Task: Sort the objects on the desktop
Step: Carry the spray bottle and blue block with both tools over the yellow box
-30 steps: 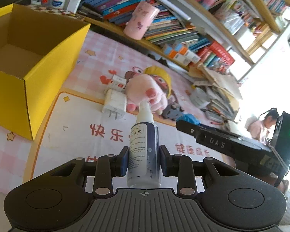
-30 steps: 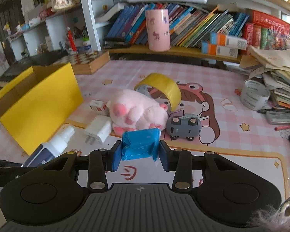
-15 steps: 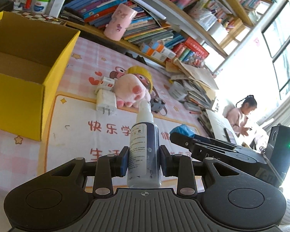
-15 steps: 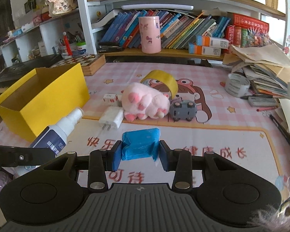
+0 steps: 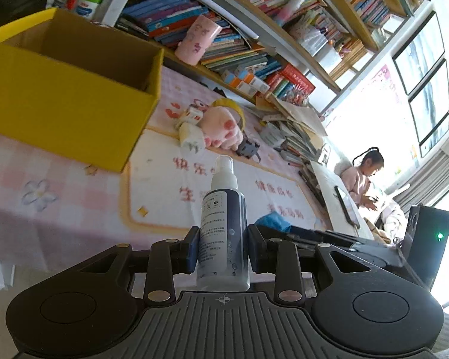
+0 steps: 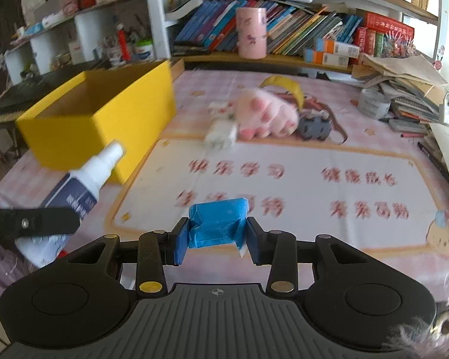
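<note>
Spray bottle (image 5: pixel 223 233) sits low in the middle of the left view, and the left gripper (image 5: pixel 223 249) has both pads pressed tight on its sides. It points away from the camera with its white cap (image 5: pixel 223 169) farthest out. Low in the middle of the right view, the right gripper (image 6: pixel 215 236) squeezes a blue packet (image 6: pixel 217 223) the same way. Neither thing touches the table.

Past them lies the white mat (image 6: pixel 284 179) with red writing. At the upper left of both views is the yellow box (image 6: pixel 98 119), open on top; I cannot see its floor.

I think the step now is to carry both things to the box. To do it well, keep both grips tight. Go up and over the near wall, not into it. Drop the bottle in first, since it is closer to the box. Keep the two grippers apart so they do not bump. Open only when each thing is low inside.

Farther back, near the middle, lie a pink plush toy (image 6: pixel 265 116), a white charger (image 6: pixel 221 134) and a gray toy car (image 6: pixel 314 127), waiting on the table.
</note>
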Tool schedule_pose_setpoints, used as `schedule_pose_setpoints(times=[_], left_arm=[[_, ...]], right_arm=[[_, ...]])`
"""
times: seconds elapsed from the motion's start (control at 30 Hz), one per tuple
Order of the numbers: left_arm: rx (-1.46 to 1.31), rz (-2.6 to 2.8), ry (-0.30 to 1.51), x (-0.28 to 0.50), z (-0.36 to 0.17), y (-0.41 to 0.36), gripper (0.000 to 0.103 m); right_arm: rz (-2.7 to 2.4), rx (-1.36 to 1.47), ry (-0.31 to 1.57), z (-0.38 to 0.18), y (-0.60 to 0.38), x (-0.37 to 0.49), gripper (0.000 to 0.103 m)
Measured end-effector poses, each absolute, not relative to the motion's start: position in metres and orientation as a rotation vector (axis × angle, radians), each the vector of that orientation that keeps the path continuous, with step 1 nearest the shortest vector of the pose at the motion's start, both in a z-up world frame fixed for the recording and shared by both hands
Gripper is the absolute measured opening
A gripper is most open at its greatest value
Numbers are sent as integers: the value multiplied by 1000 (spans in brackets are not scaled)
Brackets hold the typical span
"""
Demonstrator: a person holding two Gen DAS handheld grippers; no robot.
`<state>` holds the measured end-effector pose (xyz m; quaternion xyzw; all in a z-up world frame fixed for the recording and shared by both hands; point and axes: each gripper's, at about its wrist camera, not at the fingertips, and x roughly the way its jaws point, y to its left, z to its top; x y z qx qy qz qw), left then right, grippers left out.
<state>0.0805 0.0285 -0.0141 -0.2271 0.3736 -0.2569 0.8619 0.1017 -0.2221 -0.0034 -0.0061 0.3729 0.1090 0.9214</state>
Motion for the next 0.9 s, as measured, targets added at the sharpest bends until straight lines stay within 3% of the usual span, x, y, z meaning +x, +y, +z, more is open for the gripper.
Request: schedule_pose_setpoints(times=[0.33,0.9], left_arm=[[-486,-497,847,29,-29,79,31],[-572,-345,765,-13,-33,145,31]], right_arm=[[265,-9,826,-17,-168,45,36],[464,-96,832,-10,-99,28,36]])
